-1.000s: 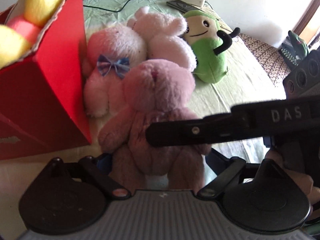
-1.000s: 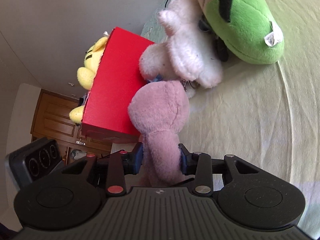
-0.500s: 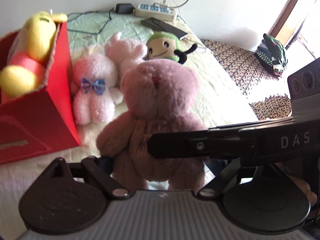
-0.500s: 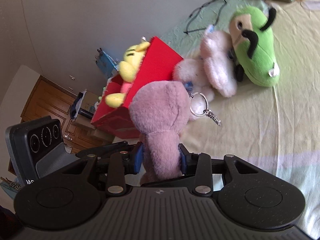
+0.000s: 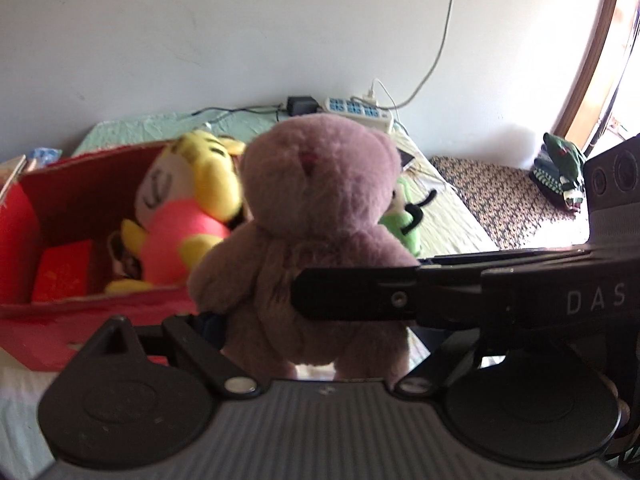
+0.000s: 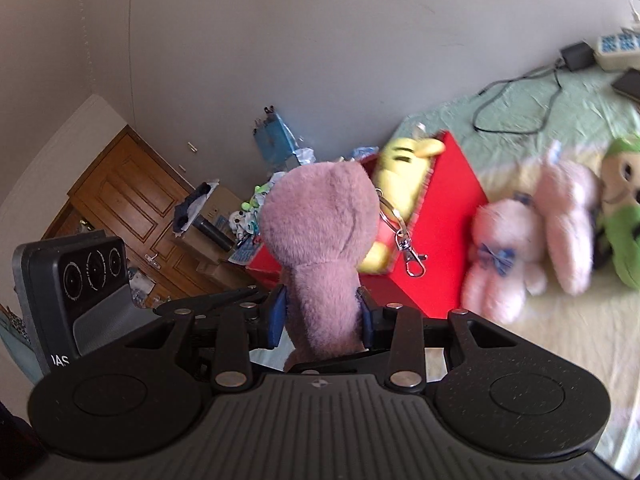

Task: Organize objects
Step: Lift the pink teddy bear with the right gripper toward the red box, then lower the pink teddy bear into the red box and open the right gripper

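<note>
A mauve teddy bear point(image 5: 316, 216) hangs in the air, held from two sides. My left gripper point(image 5: 316, 330) is shut on its lower body; its blue left pad point(image 5: 208, 324) presses the bear's hip, and the other pad is hidden. My right gripper point(image 6: 322, 316) is shut on the bear point(image 6: 320, 240) with both blue pads squeezing its waist. One right finger point(image 5: 352, 298) crosses the bear's belly. A key clasp point(image 6: 412, 258) dangles from the bear. The open red box point(image 5: 24, 216) lies below and to the left, with a yellow tiger plush point(image 5: 188, 200) inside.
On the green bedsheet beside the red box point(image 6: 448, 240) lie a pale pink plush with a blue bow point(image 6: 504, 240), a pink rabbit point(image 6: 568, 220) and a green plush point(image 6: 624, 232). A power strip point(image 5: 358, 109) and cables sit by the wall. A patterned mat point(image 5: 500, 196) lies to the right.
Both grippers have risen with the bear, from bed level to above the box, whose inside now shows. The right wrist view has rolled, so the bed looks more level.
</note>
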`<state>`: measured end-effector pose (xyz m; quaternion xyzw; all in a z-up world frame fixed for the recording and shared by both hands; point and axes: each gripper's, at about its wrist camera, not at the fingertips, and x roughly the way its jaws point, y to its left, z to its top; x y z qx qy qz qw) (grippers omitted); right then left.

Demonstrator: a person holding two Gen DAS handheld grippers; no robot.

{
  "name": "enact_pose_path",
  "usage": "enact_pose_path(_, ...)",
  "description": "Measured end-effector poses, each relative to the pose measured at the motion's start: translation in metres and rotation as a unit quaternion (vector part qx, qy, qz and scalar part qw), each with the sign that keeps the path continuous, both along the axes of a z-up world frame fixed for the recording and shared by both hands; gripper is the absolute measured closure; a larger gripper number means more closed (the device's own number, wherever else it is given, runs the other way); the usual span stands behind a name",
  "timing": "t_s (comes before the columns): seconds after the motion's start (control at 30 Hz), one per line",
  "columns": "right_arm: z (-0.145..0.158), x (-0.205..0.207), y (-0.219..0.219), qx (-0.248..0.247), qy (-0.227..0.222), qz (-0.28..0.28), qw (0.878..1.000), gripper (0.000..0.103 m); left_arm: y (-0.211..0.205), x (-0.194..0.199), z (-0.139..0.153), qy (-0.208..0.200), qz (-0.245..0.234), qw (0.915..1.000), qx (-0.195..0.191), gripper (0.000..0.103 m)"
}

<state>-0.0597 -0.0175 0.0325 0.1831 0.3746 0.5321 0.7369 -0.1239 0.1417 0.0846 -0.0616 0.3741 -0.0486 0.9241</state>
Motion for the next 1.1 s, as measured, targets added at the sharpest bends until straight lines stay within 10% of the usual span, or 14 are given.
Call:
enact_pose_path(0.7, 0.046, 0.010, 0.168, 0.025, -0.026, -0.073, 0.997, 0.064, 0.177, 0.022, 0.042, -0.069, -0.001, 0.9976, 0.007, 0.015)
enact_pose_path(1.1, -0.004, 0.045, 0.227, -0.019, 0.087, -0.079, 0.993, 0.064, 0.236, 0.065, -0.011, 0.022, 0.049, 0.9985, 0.006, 0.020)
